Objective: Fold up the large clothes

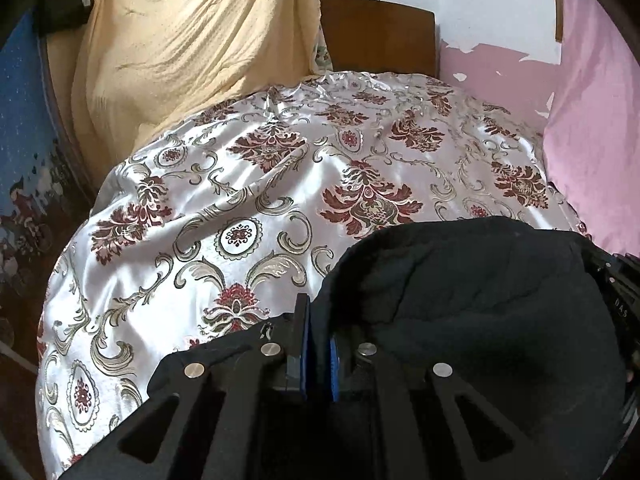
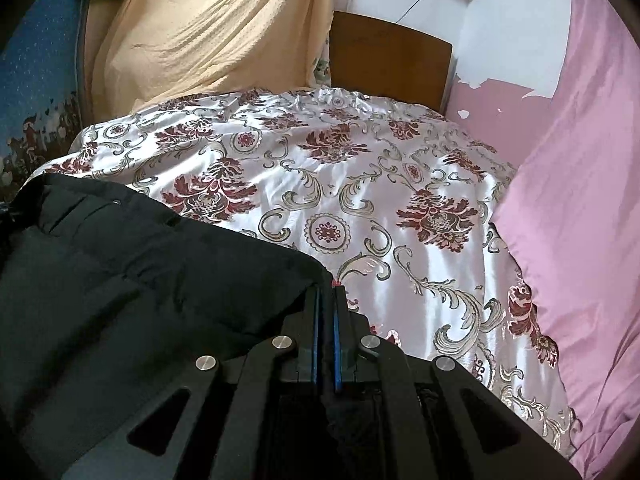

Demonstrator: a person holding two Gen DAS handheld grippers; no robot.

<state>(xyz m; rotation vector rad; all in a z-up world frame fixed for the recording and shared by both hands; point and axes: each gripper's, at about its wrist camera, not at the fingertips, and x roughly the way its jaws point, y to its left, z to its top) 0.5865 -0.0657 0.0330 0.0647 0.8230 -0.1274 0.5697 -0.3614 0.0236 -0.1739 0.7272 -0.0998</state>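
Observation:
A black padded jacket [image 1: 472, 304] lies on a bed with a shiny white, red-flowered cover [image 1: 248, 184]. In the left wrist view my left gripper [image 1: 318, 320] is shut on the jacket's left edge, black cloth pinched between its blue pads. The jacket spreads to the right of it. In the right wrist view the jacket [image 2: 120, 272] spreads to the left, and my right gripper [image 2: 327, 300] is shut on its right edge, with dark cloth between the pads. The bed cover [image 2: 360, 184] stretches ahead of both grippers.
A yellow cloth [image 1: 180, 40] hangs at the back left. A brown wooden headboard [image 1: 380, 36] stands at the far end. A pink sheet [image 2: 580, 220] lines the right side. A blue patterned wall [image 1: 24, 152] is on the left.

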